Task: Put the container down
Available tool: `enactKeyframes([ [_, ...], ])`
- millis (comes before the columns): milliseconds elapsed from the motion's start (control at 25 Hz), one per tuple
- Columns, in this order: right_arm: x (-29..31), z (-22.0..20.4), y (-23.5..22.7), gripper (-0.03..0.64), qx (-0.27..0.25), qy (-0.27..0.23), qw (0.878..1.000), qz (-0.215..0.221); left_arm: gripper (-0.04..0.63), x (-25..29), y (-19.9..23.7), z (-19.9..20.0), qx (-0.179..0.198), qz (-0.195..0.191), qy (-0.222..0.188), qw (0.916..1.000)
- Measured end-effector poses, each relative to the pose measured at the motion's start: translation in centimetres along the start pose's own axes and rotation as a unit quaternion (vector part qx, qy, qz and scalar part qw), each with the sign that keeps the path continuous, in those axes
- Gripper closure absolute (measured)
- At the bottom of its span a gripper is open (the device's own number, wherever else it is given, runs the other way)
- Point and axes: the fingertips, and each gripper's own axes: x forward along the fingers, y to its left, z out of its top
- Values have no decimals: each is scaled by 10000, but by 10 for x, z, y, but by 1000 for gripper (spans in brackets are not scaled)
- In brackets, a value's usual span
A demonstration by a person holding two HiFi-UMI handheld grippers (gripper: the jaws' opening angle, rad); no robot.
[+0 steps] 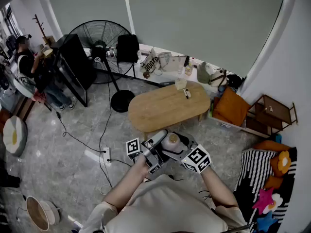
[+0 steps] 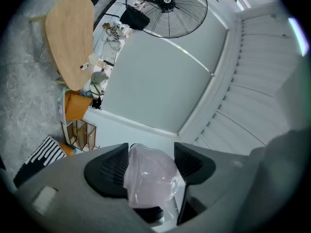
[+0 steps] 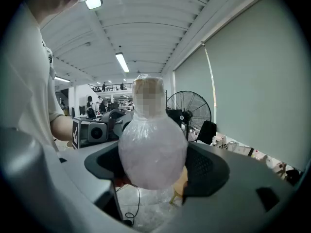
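Your left gripper (image 2: 151, 160) has its fingers spread wide and closed on the container (image 1: 171, 142). In the left gripper view the plastic wrap fills the gap and lies against both pads, though the far side shows mostly loose film, so that grip looks the softer one.

The container is a round-bodied jar wrapped in clear plastic. It hangs in the air in front of your chest, over the floor and not yet above anything that could carry it. Its long axis stands upright, with the neck and cap toward the ceiling, and the head view looks down onto its top.

Your right gripper (image 3: 153, 161) comes in from the other side. Its fingers are just as wide and pinch the belly of the jar squarely, with the bulge against both pads.

Neither hand is nearer, since the jar sits between the two. The oval wooden table (image 1: 160, 108) lies straight ahead and lower, so the set-down is likely forward and down, base first. Steer for the bare near half, because small items sit toward its far right end.
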Motion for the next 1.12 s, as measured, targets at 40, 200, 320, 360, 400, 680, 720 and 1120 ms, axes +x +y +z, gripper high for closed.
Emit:
enactKeyframes([
  [40, 1, 1, -2, 230, -2, 2, 10000, 7, 308, 1, 0, 1, 10, 5, 0, 10000],
  [200, 2, 2, -11, 230, -13, 9, 10000, 42, 308, 9, -1, 7, 39, 10, -16, 10000],
  [320, 0, 2, -16, 230, -33, 12, 10000, 67, 308, 15, 1, 8, 60, 9, -50, 10000],
  [360, -2, 1, -17, 230, -42, 8, 10000, 72, 308, 16, 2, 7, 67, 6, -60, 10000],
  [400, -4, 0, -17, 230, -48, 5, 10000, 76, 308, 17, 4, 6, 76, -1, -69, 9999],
  [680, -18, -15, -27, 230, -48, 108, 9997, 192, 308, 28, 22, -2, 93, 22, -183, 9998],
  [720, -21, -17, -29, 230, -48, 115, 9997, 214, 308, 30, 24, -3, 95, 26, -202, 9997],
  [1120, -37, -35, -48, 230, -16, 168, 9994, 309, 308, 49, 47, -8, 59, 45, -286, 9996],
])
